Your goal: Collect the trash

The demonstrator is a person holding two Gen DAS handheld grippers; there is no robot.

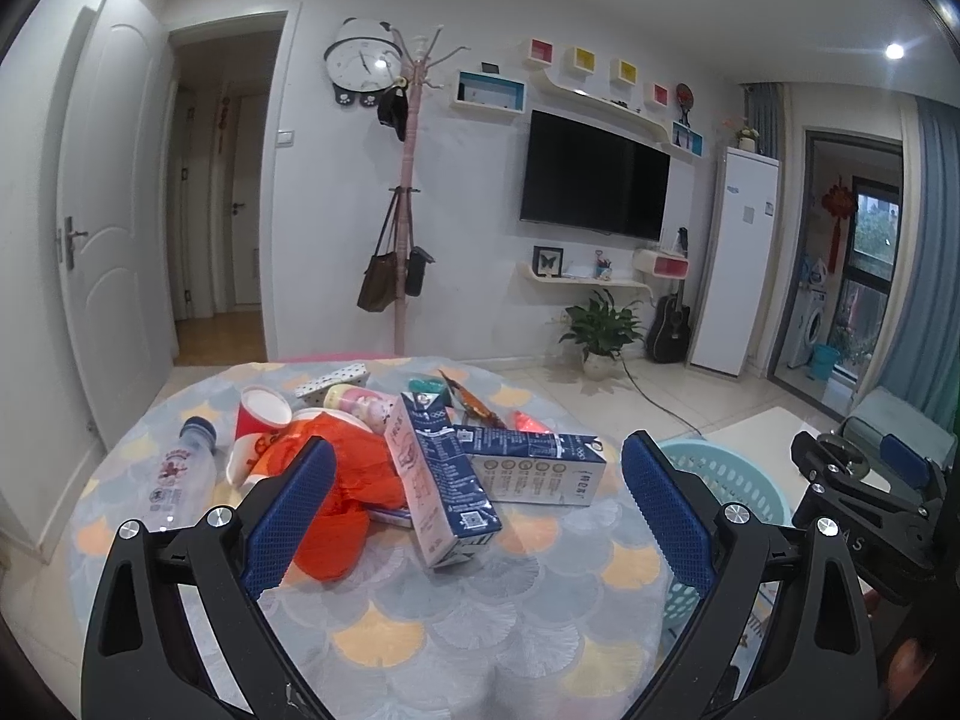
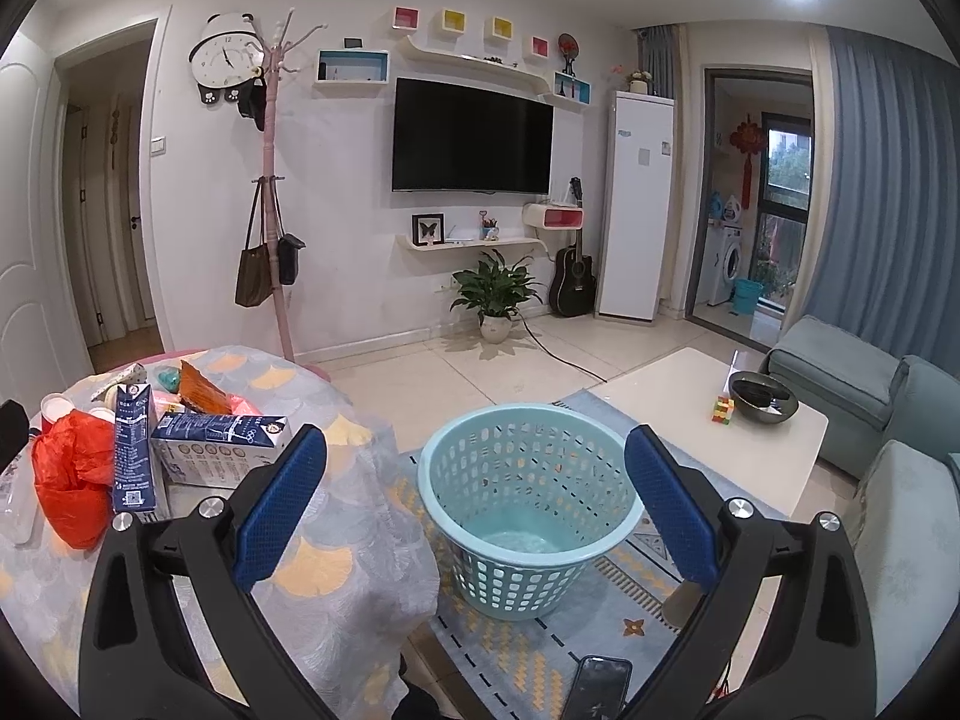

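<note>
A pile of trash lies on the round table: two blue-and-white milk cartons, one leaning and one lying flat, a red plastic bag, a clear bottle, a red paper cup and snack wrappers. My left gripper is open and empty, hovering over the table in front of the cartons. My right gripper is open and empty above a light blue basket on the floor right of the table. The cartons and the bag also show in the right wrist view.
The basket stands on a patterned rug beside the table. A phone lies on the rug. A white coffee table holds a dark bowl and a puzzle cube. A grey sofa is at the right.
</note>
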